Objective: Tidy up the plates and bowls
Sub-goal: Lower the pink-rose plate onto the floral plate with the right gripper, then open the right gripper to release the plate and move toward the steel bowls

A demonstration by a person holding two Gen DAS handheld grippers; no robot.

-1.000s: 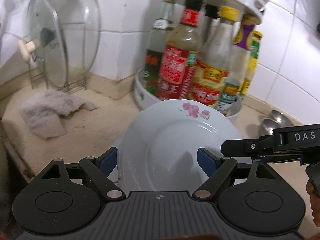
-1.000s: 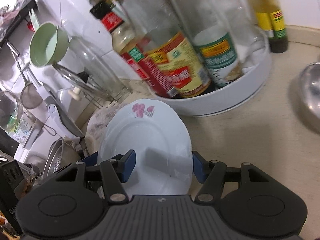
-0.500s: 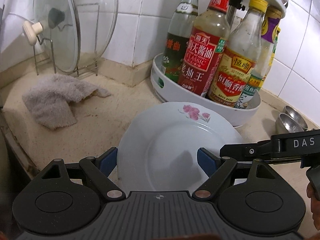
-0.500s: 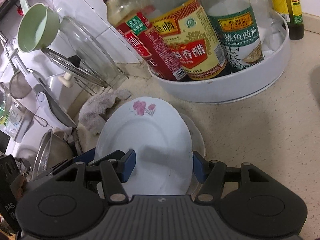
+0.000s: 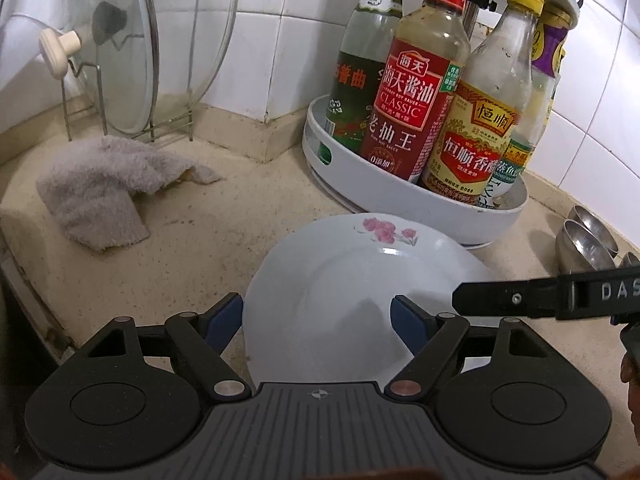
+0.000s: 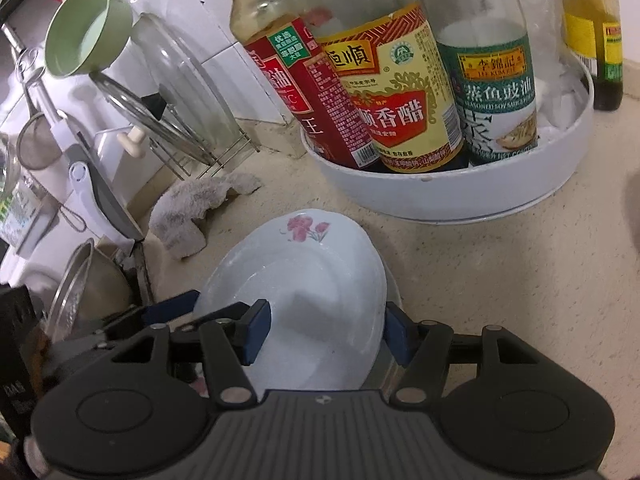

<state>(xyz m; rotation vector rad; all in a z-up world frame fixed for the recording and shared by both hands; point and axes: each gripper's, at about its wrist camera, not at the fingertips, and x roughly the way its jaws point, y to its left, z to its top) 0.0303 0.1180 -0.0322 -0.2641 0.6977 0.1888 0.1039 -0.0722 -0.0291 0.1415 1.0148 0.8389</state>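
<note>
From where I stood, a grey cloth (image 5: 96, 188) lay crumpled at about ten o'clock from the flowered plate (image 5: 340, 292), with glass lids (image 5: 132, 48) racked behind it. The plate hung low over the counter (image 5: 192, 256), tilted, between both tools. The left gripper (image 5: 316, 312) had just been closing with the plate between its jaws. One pad met the rim and the other lay over the face, so I could not tell whether it gripped. The right gripper (image 6: 326, 316) seemed clamped on the plate's three o'clock edge. Another dish's rim (image 6: 394, 290) peeked from beneath there, so stacking looked under way. At twelve o'clock stood the bottle turntable (image 5: 400, 204). At three o'clock the steel bowls (image 5: 584, 240) sat loose, probably still unsorted. I judged the job partly done.
</note>
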